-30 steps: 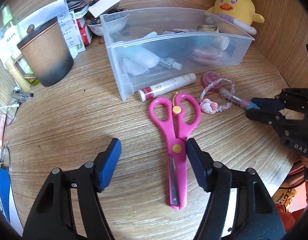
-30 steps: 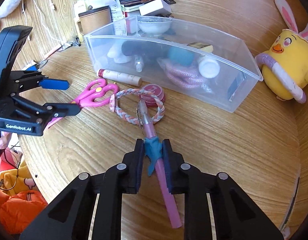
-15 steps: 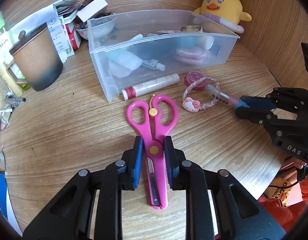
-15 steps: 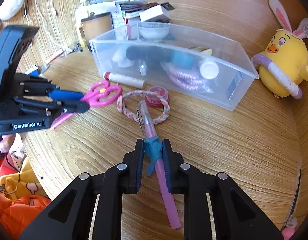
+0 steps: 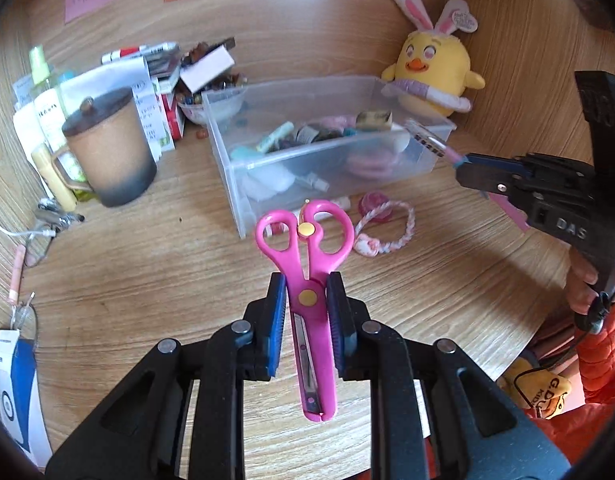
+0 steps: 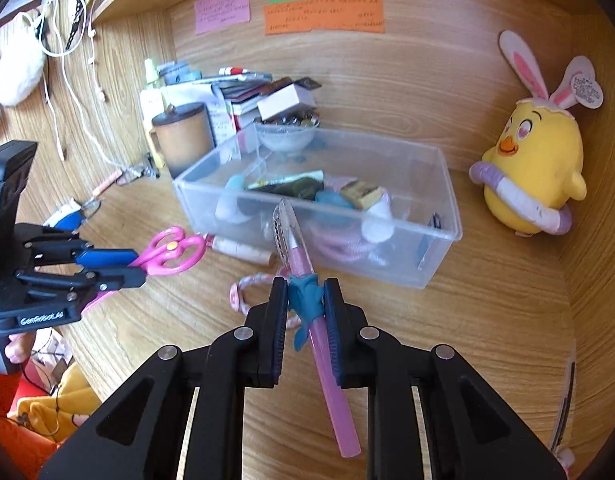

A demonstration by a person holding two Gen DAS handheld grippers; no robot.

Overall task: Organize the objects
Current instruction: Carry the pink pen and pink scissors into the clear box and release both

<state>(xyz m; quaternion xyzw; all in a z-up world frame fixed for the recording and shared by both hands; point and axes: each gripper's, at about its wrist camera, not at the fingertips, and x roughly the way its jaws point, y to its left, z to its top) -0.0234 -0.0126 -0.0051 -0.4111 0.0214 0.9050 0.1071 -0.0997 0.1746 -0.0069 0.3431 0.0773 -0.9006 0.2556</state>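
We see the left gripper clamped on glossy pink plastic scissors, tilted downward above the wood-grain table — loop handles toward twelve o'clock. The right gripper pinches a slim pink pen — tip toward the clear plastic bin at twelve o'clock.

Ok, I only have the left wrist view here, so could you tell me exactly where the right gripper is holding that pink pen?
Observer: The right gripper is shut on the teal fish-shaped sleeve around the pink pen, not on the bare barrel.
Operator: Thank you. How much of the pen sticks out behind the pads?
Observer: A long pink tail runs back between the gripper's arms, slanting toward the lower right of the right wrist view.
Operator: And where does the capped tip point?
Observer: At the clear box; the transparent cap overlaps the box's near wall in that view.
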